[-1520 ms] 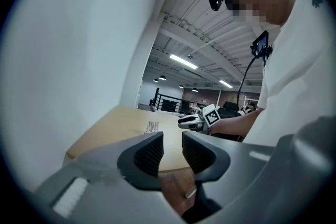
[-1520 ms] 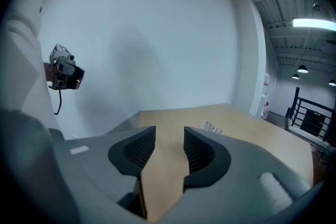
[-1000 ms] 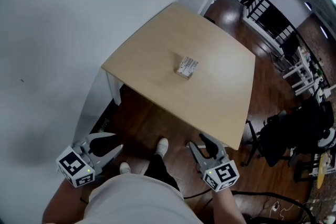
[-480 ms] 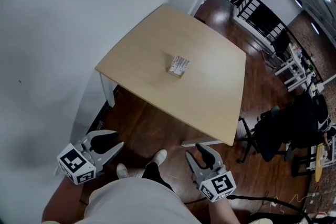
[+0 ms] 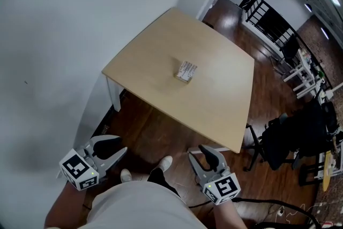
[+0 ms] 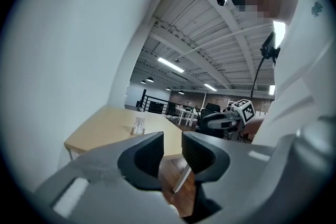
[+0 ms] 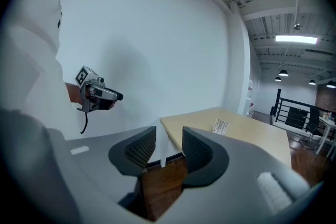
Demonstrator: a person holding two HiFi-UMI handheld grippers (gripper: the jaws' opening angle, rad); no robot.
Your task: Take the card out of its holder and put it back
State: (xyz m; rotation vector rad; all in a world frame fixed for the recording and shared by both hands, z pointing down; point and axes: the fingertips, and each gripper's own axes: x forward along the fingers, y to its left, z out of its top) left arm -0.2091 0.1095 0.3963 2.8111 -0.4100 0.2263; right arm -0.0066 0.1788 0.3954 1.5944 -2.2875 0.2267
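Observation:
The card holder [image 5: 186, 71], a small stand with a white printed card upright in it, sits near the middle of the light wooden table [image 5: 214, 107]. It also shows in the left gripper view as the holder [image 6: 138, 126] and in the right gripper view as the holder [image 7: 220, 126], far off in both. My left gripper [image 5: 113, 146] hangs low by my body, well short of the table, open and empty [image 6: 172, 147]. My right gripper [image 5: 199, 153] is likewise low near the table's front edge, its jaws apart with nothing between them [image 7: 169, 145].
A white wall runs along the left. A black office chair [image 5: 300, 137] stands to the right of the table on the dark wood floor. My shoe [image 5: 165, 162] shows below the table's near edge. Black railing and white furniture lie far back right.
The head view has swung slightly, so the table has shifted in the picture. Both grippers stay low by my body, open, and the card holder has not moved.

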